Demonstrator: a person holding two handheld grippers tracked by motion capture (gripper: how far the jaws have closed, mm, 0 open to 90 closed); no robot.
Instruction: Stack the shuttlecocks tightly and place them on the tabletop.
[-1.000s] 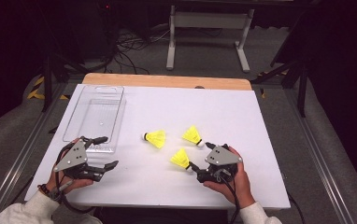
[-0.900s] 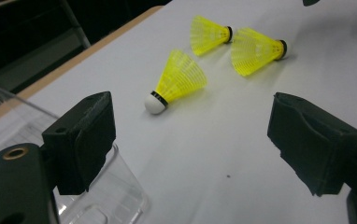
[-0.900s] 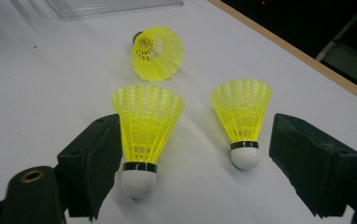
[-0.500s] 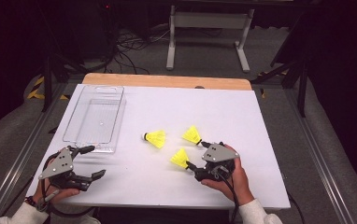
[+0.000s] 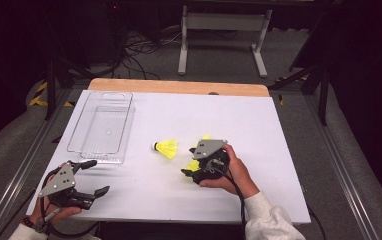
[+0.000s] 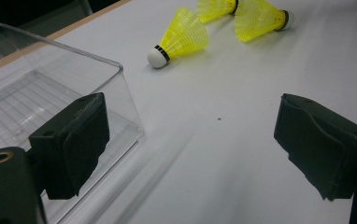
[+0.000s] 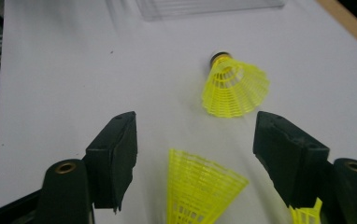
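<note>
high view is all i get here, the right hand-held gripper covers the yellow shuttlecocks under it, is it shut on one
Observer: No. In the right gripper view the right hand-held gripper is open, and a yellow plastic shuttlecock lies between its jaws, untouched.
Operator: which way does that one point
Observer: Its open skirt faces the camera; the cork end is hidden.
Operator: and the left one
Observer: The left hand-held gripper is open with nothing between its jaws, and one jaw is beside the corner of the clear plastic rectangular tray.

The clear plastic tray [image 5: 100,129] at ten o'clock is looking glossy and smooth. The yellow shuttlecocks [image 6: 179,38] are showing plastic mesh skirts, lying on a matt white table [image 5: 279,130] with a wooden far edge.
</note>
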